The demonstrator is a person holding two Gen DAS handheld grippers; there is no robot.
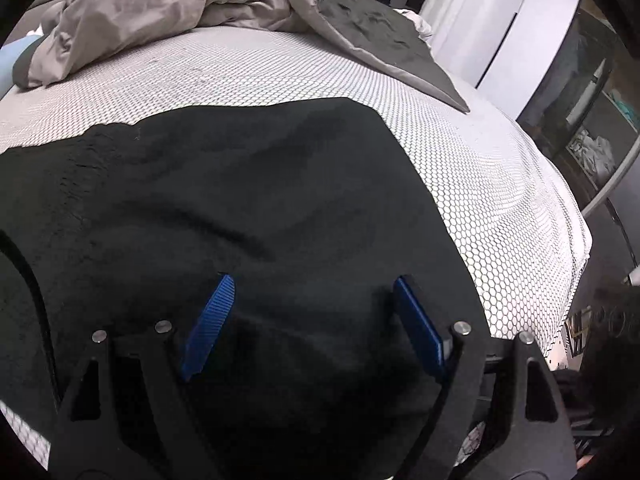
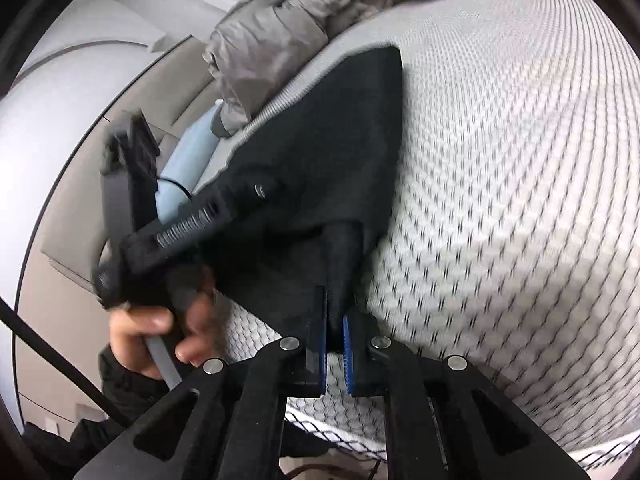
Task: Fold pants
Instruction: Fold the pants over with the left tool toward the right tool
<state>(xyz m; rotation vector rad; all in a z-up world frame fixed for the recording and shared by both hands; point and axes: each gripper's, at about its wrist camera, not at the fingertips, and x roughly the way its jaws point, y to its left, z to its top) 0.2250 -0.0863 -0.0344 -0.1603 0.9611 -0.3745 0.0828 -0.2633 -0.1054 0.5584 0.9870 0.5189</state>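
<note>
We see the black pants (image 1: 240,200) lying spread on the bed (image 1: 500,200). Our left claw (image 1: 316,320) stands wide open above them, holding nothing. Our right claw (image 2: 335,332) is closed on a fold of the pants (image 2: 320,160).

One pair of black pants (image 1: 240,208) lies on one bed (image 1: 280,68), whose mattress has a single white cover printed with a honeycomb pattern. One crumpled grey duvet (image 1: 160,4) sits at the far end of the bed. One pale blue pillow (image 2: 188,156) shows beside it.

Two tools are in view: the left tool (image 1: 314,292) and the right tool (image 2: 335,320). Each tool carries two blue pads, four in all. The left tool's own view shows four silver pivot pins on its arms, and the right tool's view shows four as well.

One hand (image 2: 160,336) is visible, the one around the left tool's handle. One white wardrobe (image 1: 500,24) stands past the bed.
</note>
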